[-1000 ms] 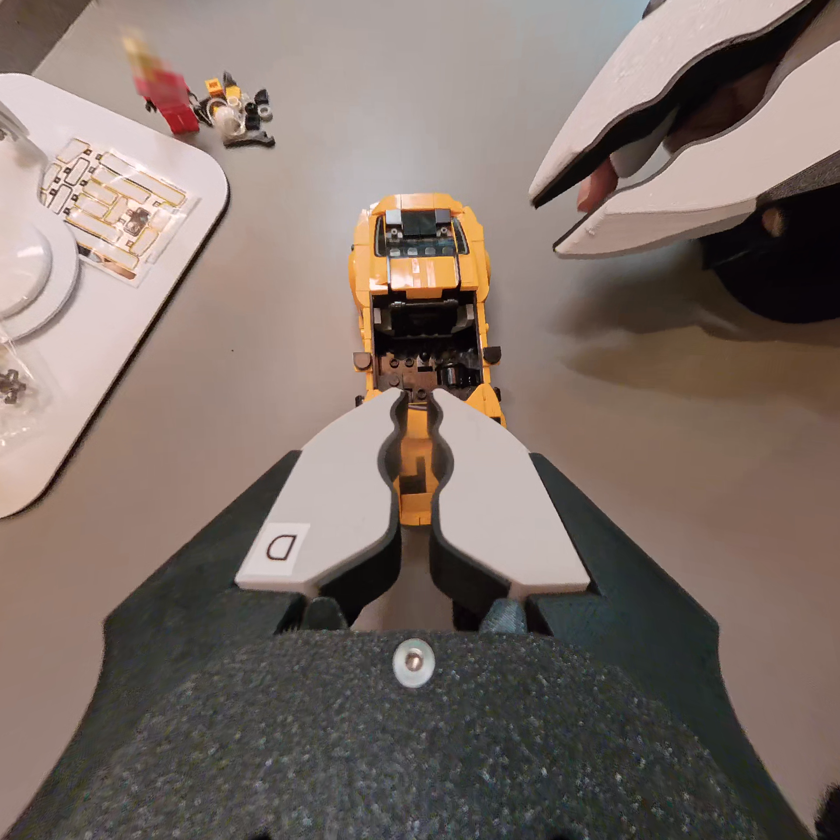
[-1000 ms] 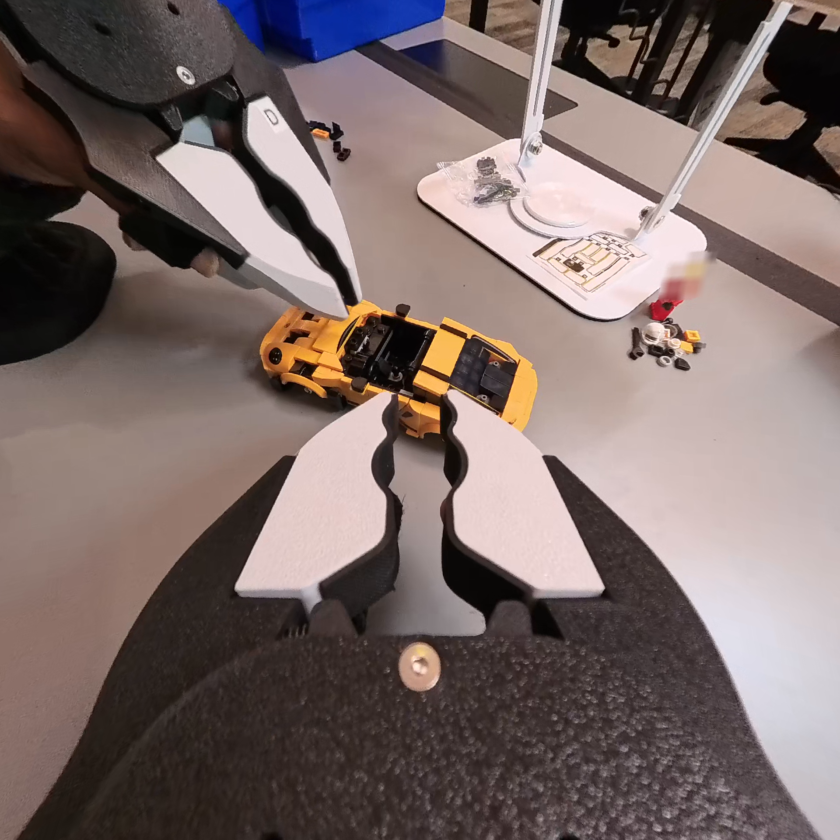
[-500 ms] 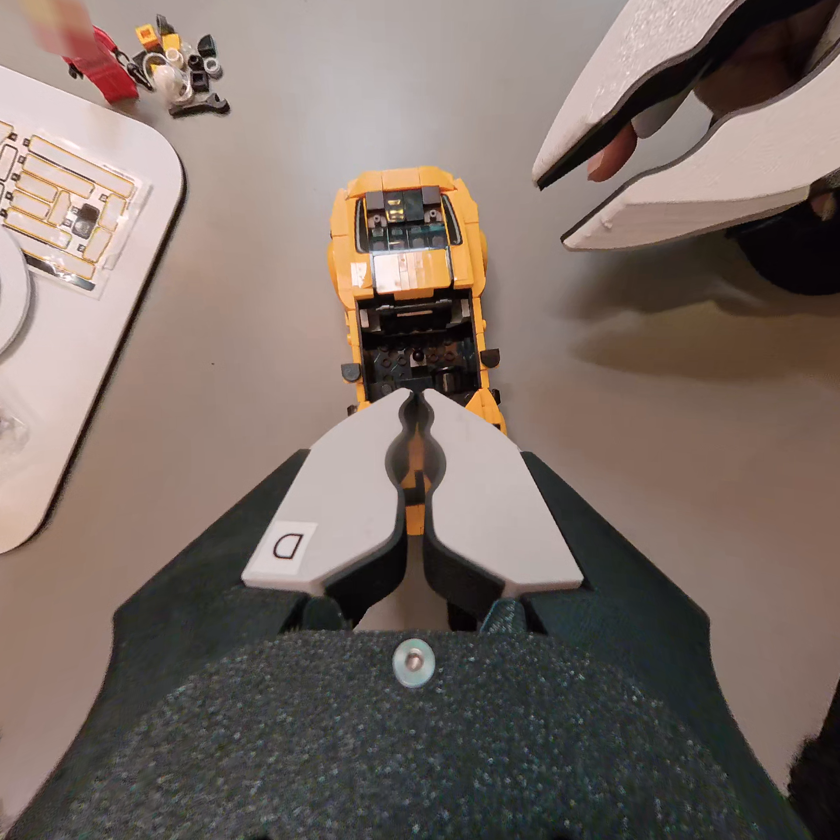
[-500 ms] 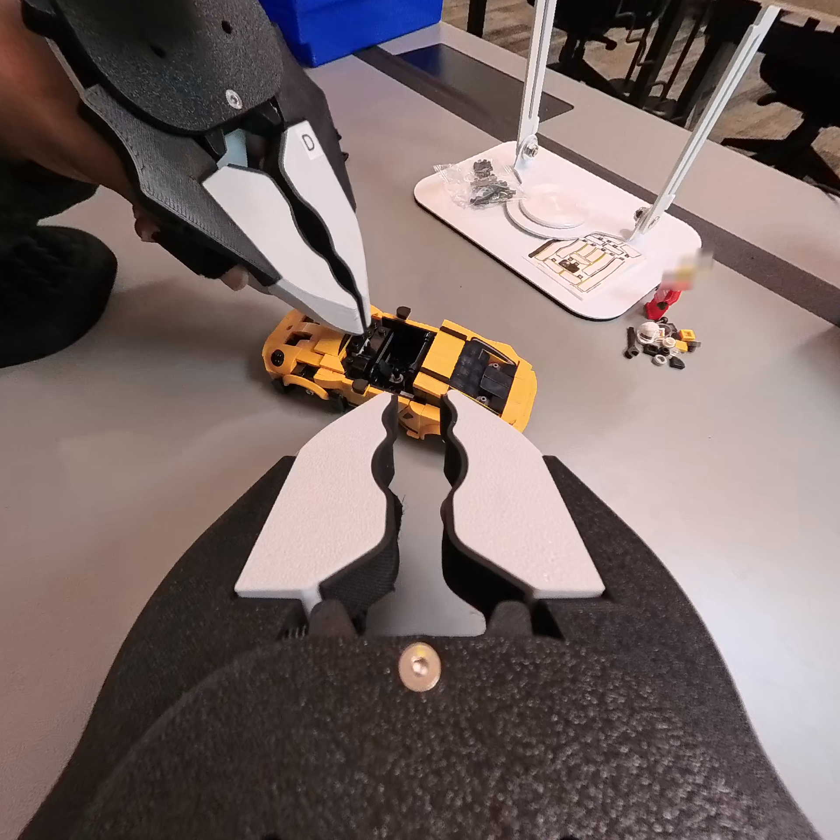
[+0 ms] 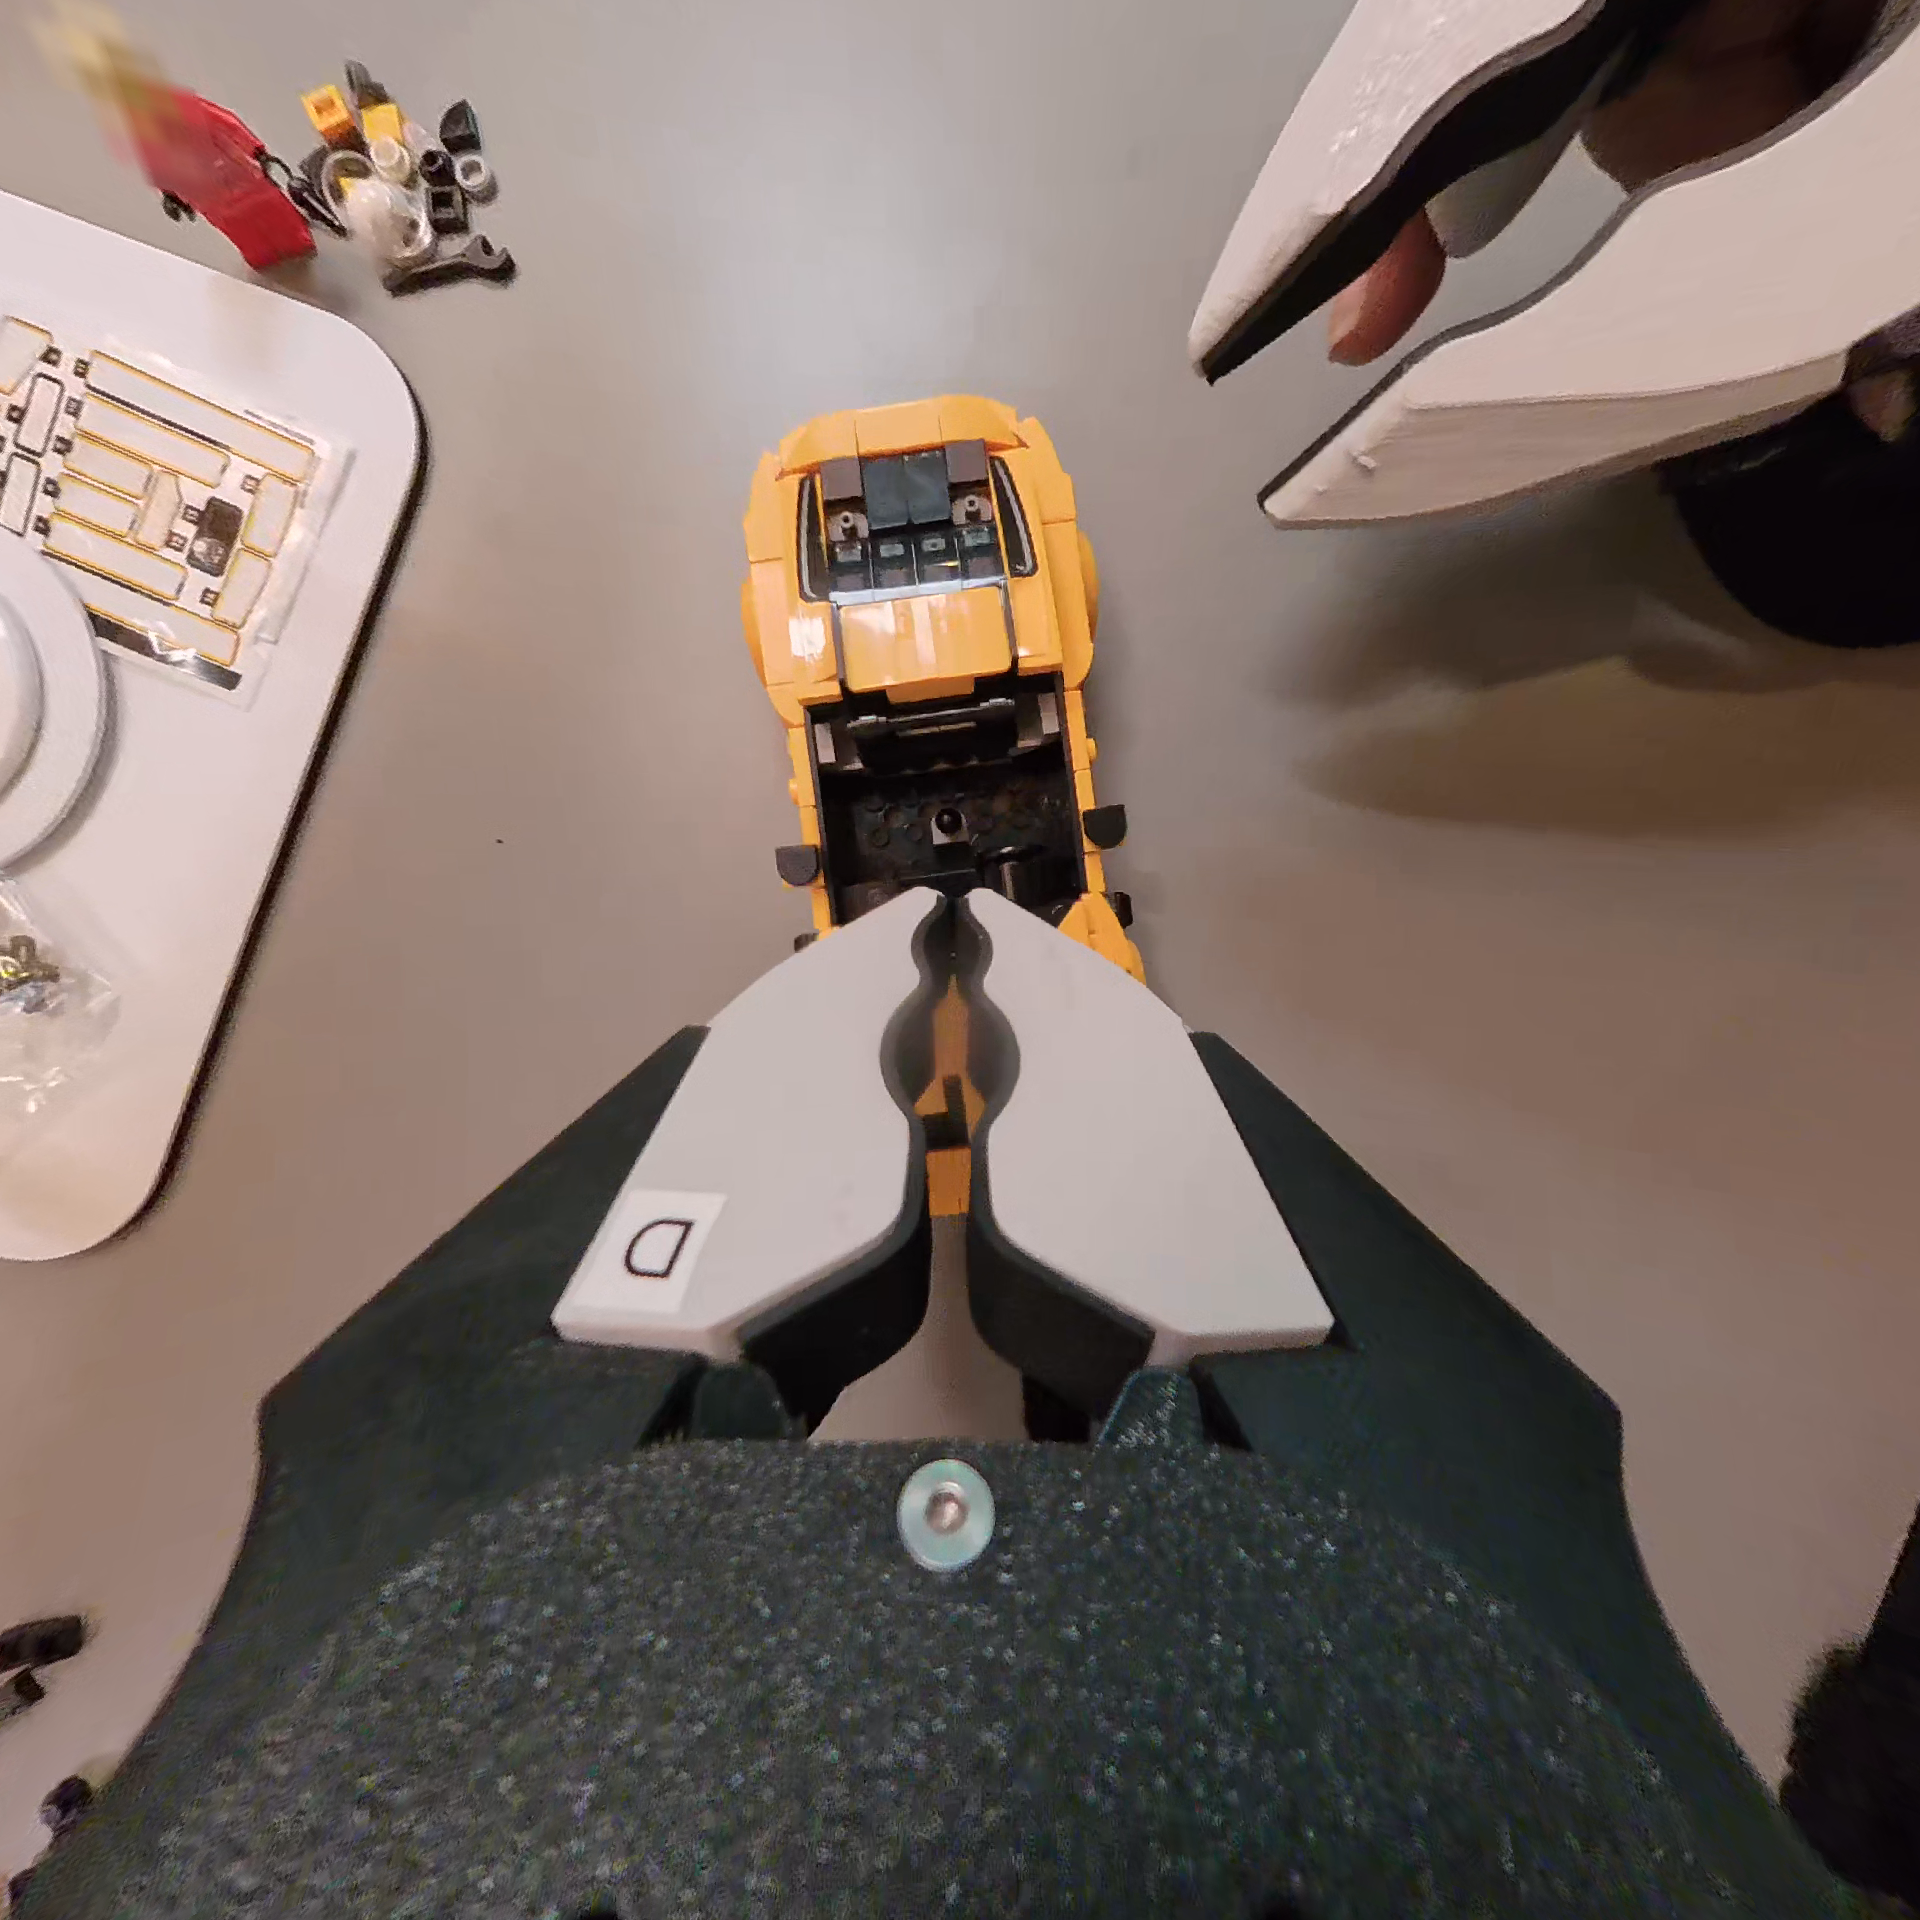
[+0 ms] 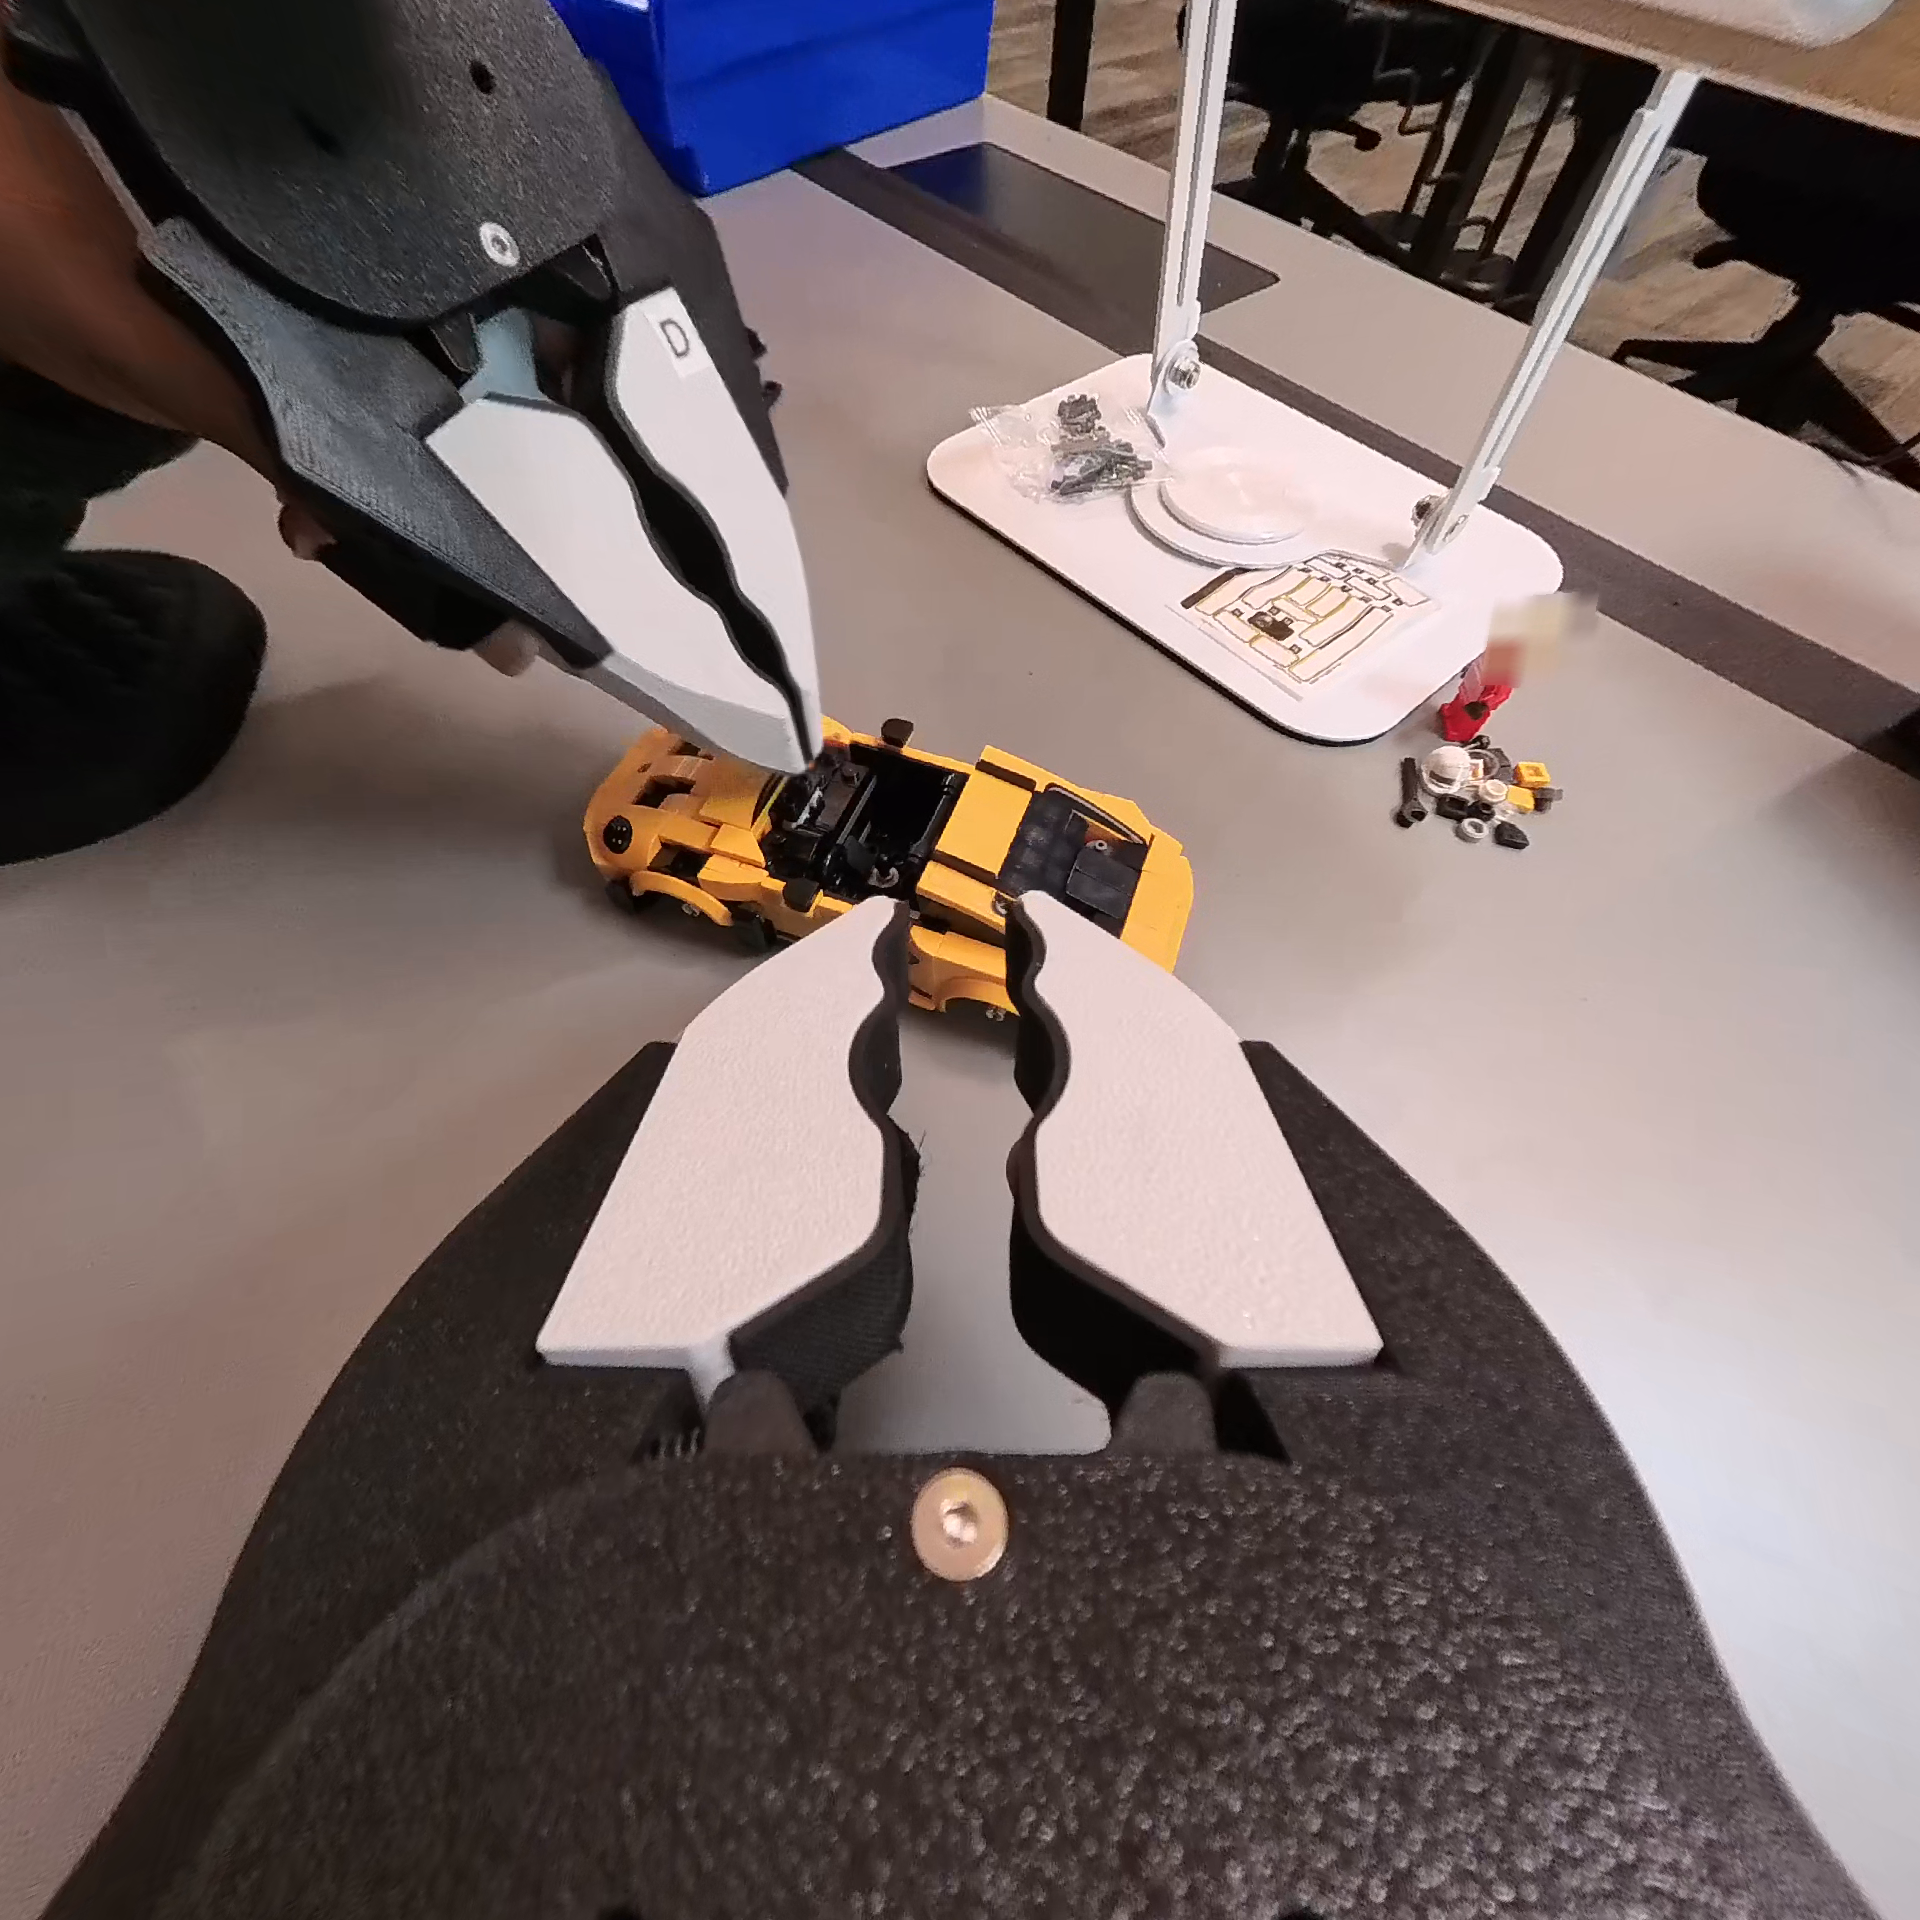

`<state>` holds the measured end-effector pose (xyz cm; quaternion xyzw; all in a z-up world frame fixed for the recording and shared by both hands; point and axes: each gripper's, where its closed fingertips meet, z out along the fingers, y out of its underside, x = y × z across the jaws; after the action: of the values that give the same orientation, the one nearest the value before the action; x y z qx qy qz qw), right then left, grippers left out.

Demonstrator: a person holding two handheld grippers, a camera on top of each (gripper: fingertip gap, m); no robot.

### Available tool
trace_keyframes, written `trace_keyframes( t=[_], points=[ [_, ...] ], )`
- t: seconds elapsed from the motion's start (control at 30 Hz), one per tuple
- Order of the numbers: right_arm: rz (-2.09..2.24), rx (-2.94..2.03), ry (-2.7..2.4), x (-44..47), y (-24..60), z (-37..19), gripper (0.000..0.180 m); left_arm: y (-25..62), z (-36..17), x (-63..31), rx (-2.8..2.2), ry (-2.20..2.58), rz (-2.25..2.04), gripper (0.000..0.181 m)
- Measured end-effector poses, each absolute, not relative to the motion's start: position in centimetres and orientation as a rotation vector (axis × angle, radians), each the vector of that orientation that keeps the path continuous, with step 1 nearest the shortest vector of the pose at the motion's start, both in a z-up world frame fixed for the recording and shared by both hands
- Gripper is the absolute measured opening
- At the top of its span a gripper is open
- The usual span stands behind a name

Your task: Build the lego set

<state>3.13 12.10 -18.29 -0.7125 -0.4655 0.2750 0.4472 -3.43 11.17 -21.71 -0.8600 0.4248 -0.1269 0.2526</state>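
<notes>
On the far left of the grey bench [image 5: 1455,1039], a glossy sticker sheet [image 5: 145,520] lies on a white rounded tray [image 5: 312,727], with small loose pieces [image 5: 416,208] heaped beyond it, probably kept handy. Centre, the blocky yellow lego car [image 5: 925,644] sits with its black studded cabin uncovered; the left tongs [image 5: 951,906], clenched, poke their tips into it, seemingly pressing a part. At right, the right tongs [image 6: 954,909] hover released beside the car.
</notes>
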Motion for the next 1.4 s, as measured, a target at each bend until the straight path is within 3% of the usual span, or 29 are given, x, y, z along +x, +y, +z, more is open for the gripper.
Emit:
trace_keyframes(
  t=[1.4],
  points=[
    [0.695, -1.774, -1.164, 3.1, 11.9, -18.6, 0.017, 10.8, -21.3, -3.8, -2.340, 1.163, -0.467, 0.000]
  ],
)
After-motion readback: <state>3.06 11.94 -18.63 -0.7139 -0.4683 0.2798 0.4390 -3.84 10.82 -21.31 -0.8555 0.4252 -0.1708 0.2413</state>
